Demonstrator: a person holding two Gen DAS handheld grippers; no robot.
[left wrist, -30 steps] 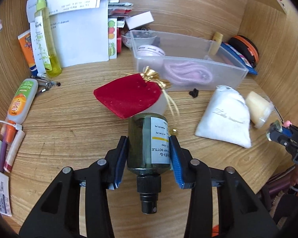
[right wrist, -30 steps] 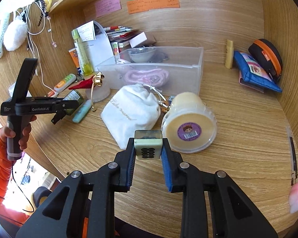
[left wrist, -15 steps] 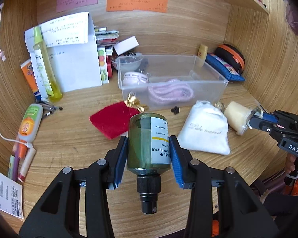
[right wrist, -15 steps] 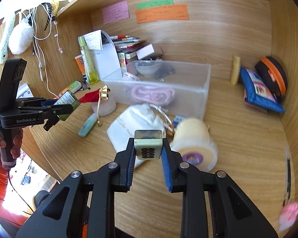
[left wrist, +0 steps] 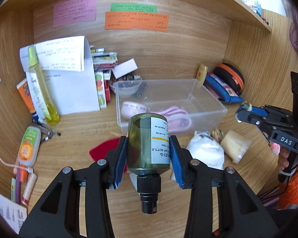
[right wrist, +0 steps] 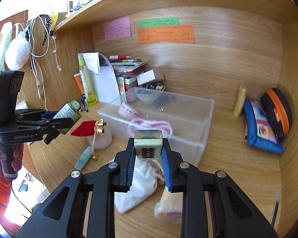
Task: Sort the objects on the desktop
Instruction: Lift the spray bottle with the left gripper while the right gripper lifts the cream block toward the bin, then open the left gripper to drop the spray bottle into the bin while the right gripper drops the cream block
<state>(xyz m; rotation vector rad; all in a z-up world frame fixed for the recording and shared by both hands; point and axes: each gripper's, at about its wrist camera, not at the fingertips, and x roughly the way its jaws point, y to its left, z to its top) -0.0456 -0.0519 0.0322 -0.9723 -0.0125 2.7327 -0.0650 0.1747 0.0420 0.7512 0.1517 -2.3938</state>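
Left wrist view shows my left gripper (left wrist: 149, 158) clamped on the green pump bottle (left wrist: 148, 142), my right gripper (right wrist: 148, 154) pinching a mahjong tile (right wrist: 148, 144), both raised above the desk's front edge, presumably bound for the clear bin (left wrist: 208, 107).

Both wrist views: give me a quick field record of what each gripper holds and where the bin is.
left gripper: shut on green bottle, cap toward the camera
right gripper: shut on mahjong tile
bin: clear plastic, open, ahead of both grippers on the desk
bin contents: pink coil, small bowl
still on desk: white pouch, red pouch
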